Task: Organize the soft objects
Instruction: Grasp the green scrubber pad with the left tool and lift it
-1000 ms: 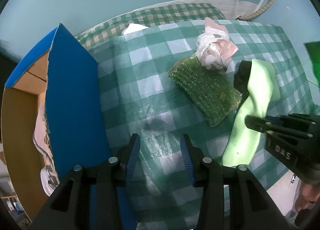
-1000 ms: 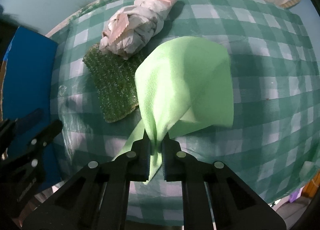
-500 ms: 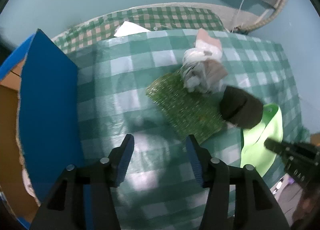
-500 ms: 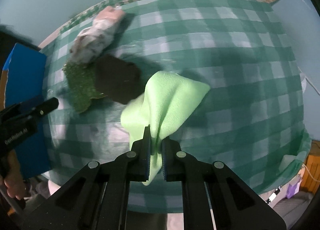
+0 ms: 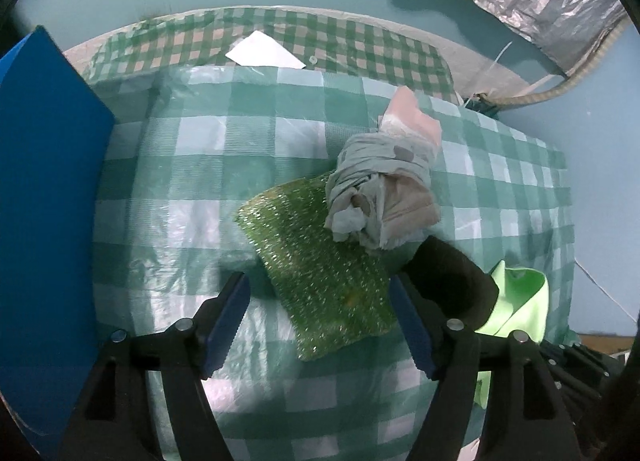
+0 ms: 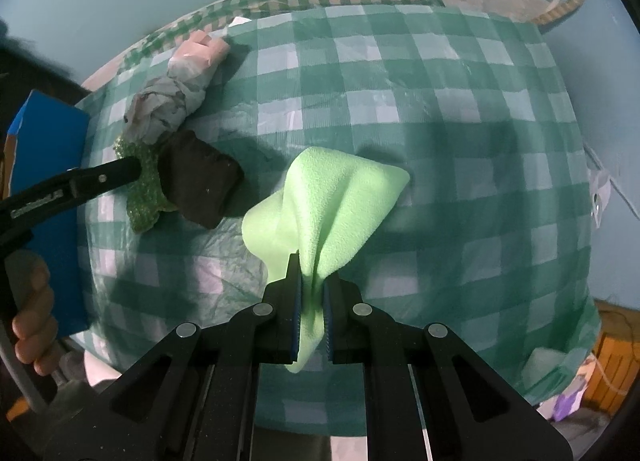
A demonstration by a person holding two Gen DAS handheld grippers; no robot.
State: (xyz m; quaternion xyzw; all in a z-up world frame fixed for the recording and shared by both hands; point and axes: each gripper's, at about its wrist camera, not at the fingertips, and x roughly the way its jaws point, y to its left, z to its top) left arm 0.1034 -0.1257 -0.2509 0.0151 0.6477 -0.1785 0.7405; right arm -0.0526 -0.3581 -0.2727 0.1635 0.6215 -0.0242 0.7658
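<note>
Because the checked tablecloth [image 6: 440,109] covers the whole work surface, it serves as the sorting ground, and one blue box [image 5: 44,201] stands open at nine o'clock in the left view, likely as the bin for the soft things. One light green cloth [image 6: 340,197] lies bunched at the centre of the right view, its near edge pinched so it can be lifted or dragged; the right tongs [image 6: 311,301] are clenched on that edge. One green scrubbing pad [image 5: 320,273] lies flat at the middle of the left view, with one knotted rag bundle [image 5: 384,189] resting on its far corner at one o'clock and one dark sponge [image 5: 448,277] touching it at three o'clock. Hovering over the pad, the left tongs [image 5: 320,325] are spread wide and empty, probably lined up to take it.
</note>
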